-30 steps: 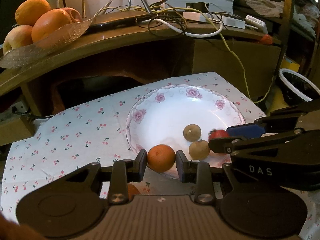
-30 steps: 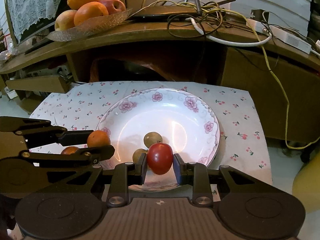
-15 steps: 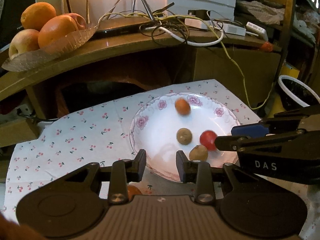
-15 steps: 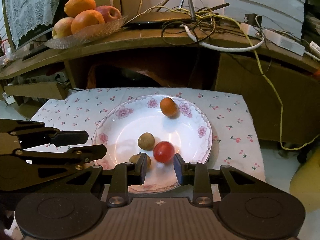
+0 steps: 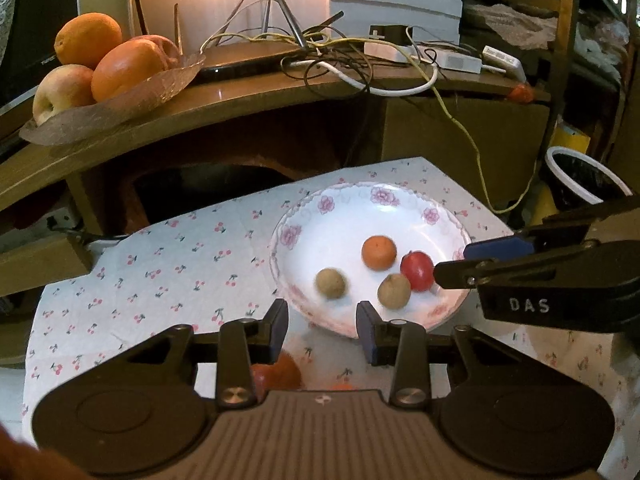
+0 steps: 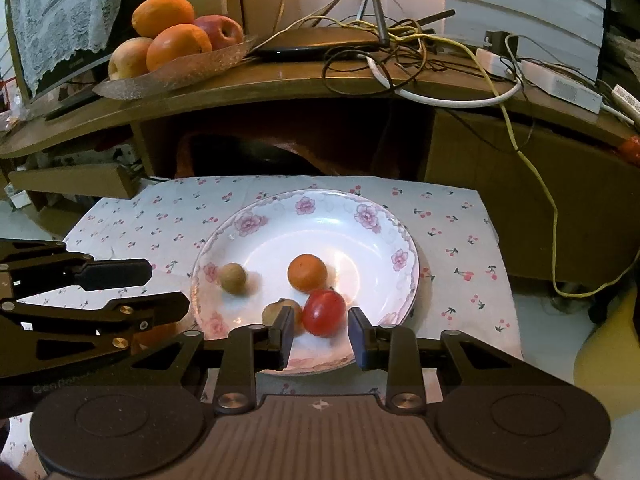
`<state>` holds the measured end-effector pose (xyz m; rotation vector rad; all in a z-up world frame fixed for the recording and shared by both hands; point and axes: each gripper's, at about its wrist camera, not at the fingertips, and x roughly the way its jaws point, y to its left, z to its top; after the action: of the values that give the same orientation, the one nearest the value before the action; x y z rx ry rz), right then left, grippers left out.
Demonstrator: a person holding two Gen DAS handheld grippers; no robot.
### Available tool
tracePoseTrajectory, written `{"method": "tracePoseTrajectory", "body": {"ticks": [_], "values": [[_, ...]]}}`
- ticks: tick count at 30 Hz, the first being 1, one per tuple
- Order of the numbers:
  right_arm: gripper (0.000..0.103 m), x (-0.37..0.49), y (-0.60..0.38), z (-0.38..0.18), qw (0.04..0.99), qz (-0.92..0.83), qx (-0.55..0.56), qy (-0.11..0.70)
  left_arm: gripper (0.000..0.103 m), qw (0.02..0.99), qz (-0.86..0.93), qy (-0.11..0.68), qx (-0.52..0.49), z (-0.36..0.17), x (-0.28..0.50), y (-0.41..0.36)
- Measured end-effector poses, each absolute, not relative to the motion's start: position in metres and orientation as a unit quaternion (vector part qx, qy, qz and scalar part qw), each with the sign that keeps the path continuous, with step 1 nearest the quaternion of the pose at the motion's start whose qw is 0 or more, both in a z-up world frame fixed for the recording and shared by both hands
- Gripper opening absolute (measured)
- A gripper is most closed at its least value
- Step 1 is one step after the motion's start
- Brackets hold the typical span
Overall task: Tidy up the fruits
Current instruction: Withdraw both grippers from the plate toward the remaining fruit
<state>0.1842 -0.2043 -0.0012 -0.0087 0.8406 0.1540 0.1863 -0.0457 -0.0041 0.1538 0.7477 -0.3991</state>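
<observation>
A white floral plate (image 5: 344, 208) (image 6: 376, 240) on the cherry-print cloth holds a small orange (image 5: 378, 252) (image 6: 307, 273), a red fruit (image 5: 417, 271) (image 6: 323, 313) and two brown round fruits (image 5: 330, 282) (image 5: 394, 291) (image 6: 232, 277) (image 6: 276, 310). My left gripper (image 5: 322, 326) is open and empty at the plate's near rim. My right gripper (image 6: 320, 334) is open and empty just behind the red fruit. Another reddish-orange fruit (image 5: 280, 374) lies on the cloth under the left gripper, partly hidden.
A glass dish (image 6: 188, 70) of oranges and apples sits on the wooden shelf behind, beside tangled cables (image 6: 400, 52). A dark opening lies under the shelf. A black bucket with a white rim (image 5: 580, 176) stands at the right of the cloth.
Both grippers opened and drew back. The orange left the left gripper and rolled to the plate's middle. The red fruit left the right gripper and rests on the plate.
</observation>
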Motion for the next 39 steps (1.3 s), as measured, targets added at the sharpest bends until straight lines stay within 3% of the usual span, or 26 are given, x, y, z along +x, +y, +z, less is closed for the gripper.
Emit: {"method": "tracePoseTrajectory", "body": {"ticks": [39], "values": [[0.04,0.144,-0.114,-0.03,0.84,0.244,-0.051,0.481,0.044,0.889,-0.187,0.41,0.081,-0.027,0.155,0.025]]}}
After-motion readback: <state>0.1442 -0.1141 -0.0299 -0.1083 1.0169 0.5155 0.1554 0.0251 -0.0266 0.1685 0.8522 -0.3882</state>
